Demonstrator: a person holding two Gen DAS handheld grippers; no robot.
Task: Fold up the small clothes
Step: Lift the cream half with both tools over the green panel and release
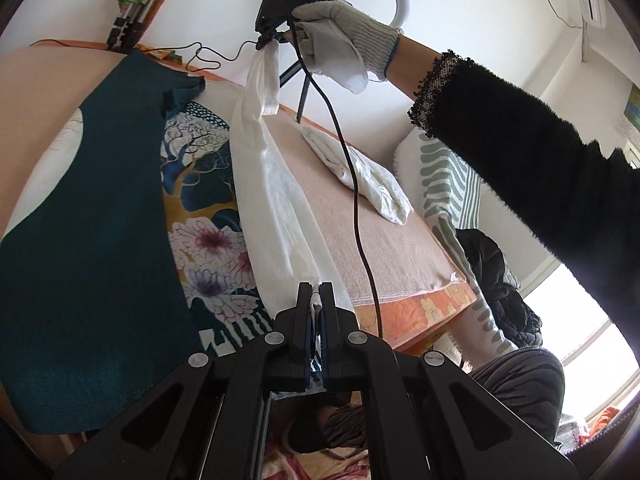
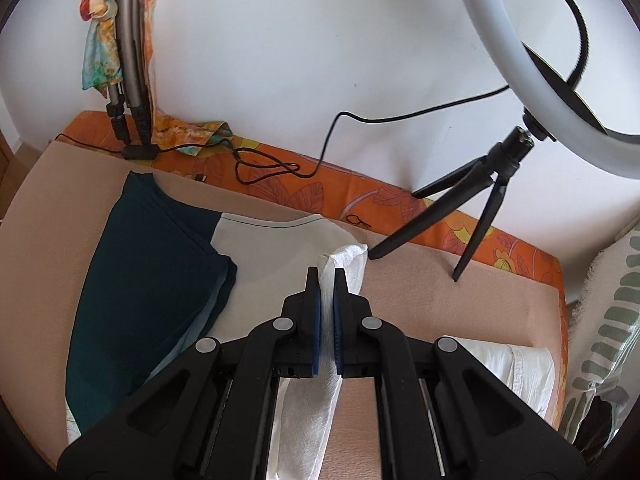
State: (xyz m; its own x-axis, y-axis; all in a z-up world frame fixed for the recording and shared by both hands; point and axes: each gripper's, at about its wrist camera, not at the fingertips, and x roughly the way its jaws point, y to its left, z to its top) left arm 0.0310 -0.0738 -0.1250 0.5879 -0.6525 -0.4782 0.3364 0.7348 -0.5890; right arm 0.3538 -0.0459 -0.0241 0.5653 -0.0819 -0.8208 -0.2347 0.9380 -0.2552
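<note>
A long white cloth (image 1: 276,184) hangs stretched in the air above the pink bed cover. My left gripper (image 1: 316,292) is shut on its near end. My right gripper (image 1: 270,36), held high by a gloved hand (image 1: 340,40), is shut on the far end. In the right wrist view that same white cloth (image 2: 348,258) sticks out past the fingertips of the right gripper (image 2: 327,276), and the fabric runs down between the blue pads. A teal and floral garment (image 1: 100,220) lies flat on the left, seen also as the teal garment (image 2: 148,280).
A folded white garment (image 1: 360,172) lies on the pink cover (image 2: 460,304), also showing as white folds (image 2: 520,376). A ring light (image 2: 520,60) on a black tripod (image 2: 472,216) stands at the back edge, with loose black cable (image 2: 272,168). A striped towel (image 1: 452,196) hangs at the right.
</note>
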